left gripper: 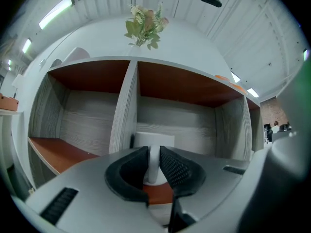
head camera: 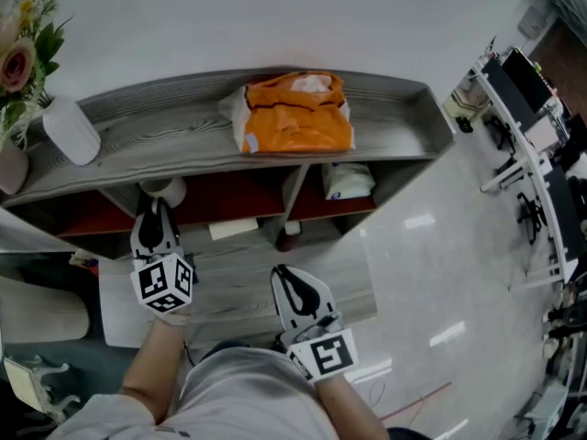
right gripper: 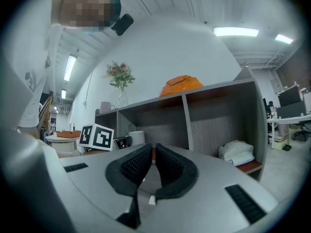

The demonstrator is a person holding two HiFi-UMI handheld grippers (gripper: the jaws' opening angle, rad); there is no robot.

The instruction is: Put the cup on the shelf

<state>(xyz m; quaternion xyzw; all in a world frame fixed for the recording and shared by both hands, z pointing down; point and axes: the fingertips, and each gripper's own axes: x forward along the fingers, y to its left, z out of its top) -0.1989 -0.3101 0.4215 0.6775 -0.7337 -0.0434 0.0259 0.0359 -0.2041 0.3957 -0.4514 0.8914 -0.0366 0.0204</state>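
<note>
Left gripper view: left gripper (left gripper: pixel 151 154) jaws clamped on thin white part, wall or handle, of cup (left gripper: pixel 155 140), inside shelf (left gripper: pixel 124 101) just beside divider. Right gripper (right gripper: pixel 151 154) jaws together, empty. Probably light, stiff, smooth, breakable; firm pinch, gentle set-down.

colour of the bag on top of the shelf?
Orange bag, with some white showing at its top opening. Shows best in the head view.

I hold two grippers: left gripper (head camera: pixel 158 207), right gripper (head camera: pixel 284 275). Counted: one shelf (head camera: pixel 183 140), one cup (left gripper: pixel 153 142), one orange bag (head camera: pixel 298 113), one white jug (head camera: pixel 71 128), one flower vase (head camera: pixel 11 165), one white bundle (head camera: pixel 348 181).
</note>
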